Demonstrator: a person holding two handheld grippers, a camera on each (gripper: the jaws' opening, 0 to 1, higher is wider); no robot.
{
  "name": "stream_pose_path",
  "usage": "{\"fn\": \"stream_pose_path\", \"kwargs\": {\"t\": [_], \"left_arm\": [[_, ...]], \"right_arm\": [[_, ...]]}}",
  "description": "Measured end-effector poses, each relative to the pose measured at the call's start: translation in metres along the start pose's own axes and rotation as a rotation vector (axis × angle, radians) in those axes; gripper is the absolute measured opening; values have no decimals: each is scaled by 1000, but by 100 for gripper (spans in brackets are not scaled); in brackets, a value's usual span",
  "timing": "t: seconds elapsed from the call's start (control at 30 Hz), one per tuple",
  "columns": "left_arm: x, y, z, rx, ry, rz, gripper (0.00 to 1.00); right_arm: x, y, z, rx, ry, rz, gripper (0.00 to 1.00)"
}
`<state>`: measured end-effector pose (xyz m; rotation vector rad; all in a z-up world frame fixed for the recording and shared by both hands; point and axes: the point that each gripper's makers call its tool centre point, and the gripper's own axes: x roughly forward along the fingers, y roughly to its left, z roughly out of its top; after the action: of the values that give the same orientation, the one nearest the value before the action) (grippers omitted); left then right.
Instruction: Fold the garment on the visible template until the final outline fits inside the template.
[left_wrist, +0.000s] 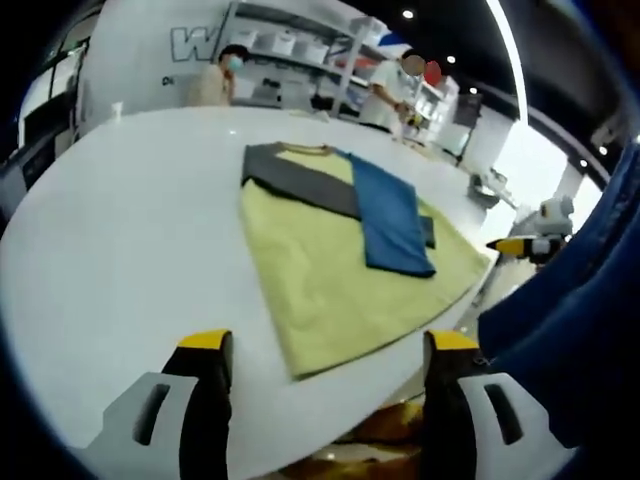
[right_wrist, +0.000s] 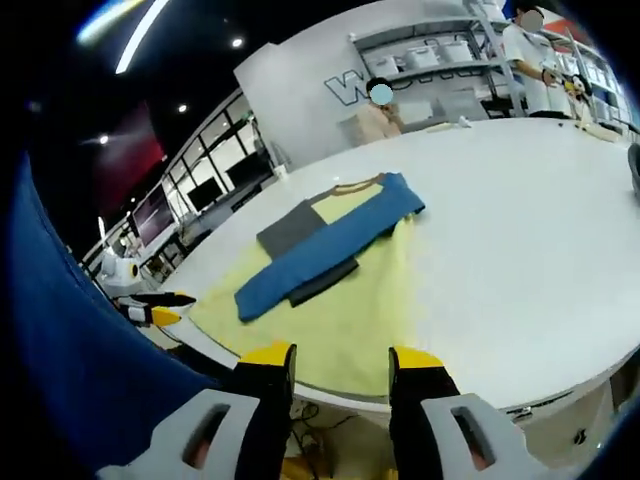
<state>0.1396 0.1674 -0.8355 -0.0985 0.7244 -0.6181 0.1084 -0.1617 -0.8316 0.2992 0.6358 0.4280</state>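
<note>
Garment (left_wrist: 340, 250) laid flat at table (left_wrist: 130, 230) edge, sleeves folded inward; left gripper (left_wrist: 328, 345) and right gripper (right_wrist: 330, 360) held apart, gripping nothing.

I had the garment (left_wrist: 340, 270) lying flat on the counter (left_wrist: 130, 230), near its front edge, w/ both sleeves folded across the body, one sleeve (left_wrist: 392, 215) on top of the other. My left gripper (left_wrist: 325, 350) sat before the hem, off the cloth. Right gripper (right_wrist: 330, 358) hovered at the counter edge. Two people (left_wrist: 225, 75) stood behind the counter, shelves (left_wrist: 300, 40) behind them.
</note>
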Motion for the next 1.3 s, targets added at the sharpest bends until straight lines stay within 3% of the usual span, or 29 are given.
{"fn": "stream_pose_path", "kwargs": {"t": [0.27,0.43,0.7,0.93,1.3], "left_arm": [[-4,-3,0,8,-24,-38,71],[-5,-15,-4,6,-10,-48,66],[0,-18,-7,-12,9,-45,57],[1,-11,-8,-64,22,-27,50],[6,-8,-4,-169,1,-40,45]], "right_arm": [[-4,-10,-6,30,6,-37,37],[-2,-11,-9,45,9,-47,36],[-1,-16,-13,70,13,-47,36],[-1,-20,-9,149,5,-38,32],[5,-11,-8,205,16,1,26]]}}
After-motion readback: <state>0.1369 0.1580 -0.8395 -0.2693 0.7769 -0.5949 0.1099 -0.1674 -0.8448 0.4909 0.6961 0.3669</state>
